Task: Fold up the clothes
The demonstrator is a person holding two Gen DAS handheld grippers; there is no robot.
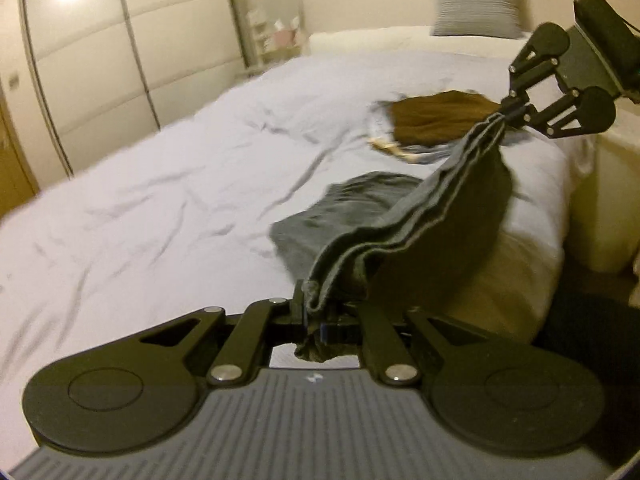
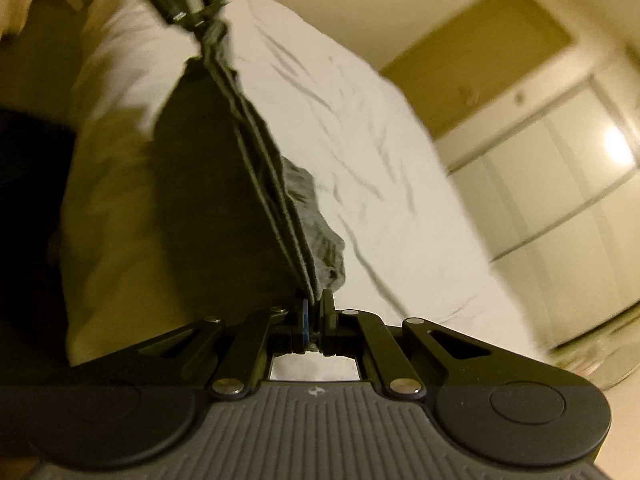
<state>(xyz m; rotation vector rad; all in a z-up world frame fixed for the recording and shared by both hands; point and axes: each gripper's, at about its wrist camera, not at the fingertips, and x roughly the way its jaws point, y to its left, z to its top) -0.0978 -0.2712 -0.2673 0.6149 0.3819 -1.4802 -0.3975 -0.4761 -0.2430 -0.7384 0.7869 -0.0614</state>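
Hanging between the two grippers is the grey cloth [image 1: 404, 216], doubled over, its far part resting on the bed [image 1: 160, 208]. Left gripper [image 1: 316, 320] and right gripper [image 2: 314, 316] each pinch an end tight — mid-fold. Next, I think — lower it flat, edges matched.

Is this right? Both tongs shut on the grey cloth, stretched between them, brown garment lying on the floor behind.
One thing is off: the brown garment lies on the bed, not the floor, as the left wrist view shows. The rest holds: left tongs and right tongs are both shut on the grey cloth, stretched between them.
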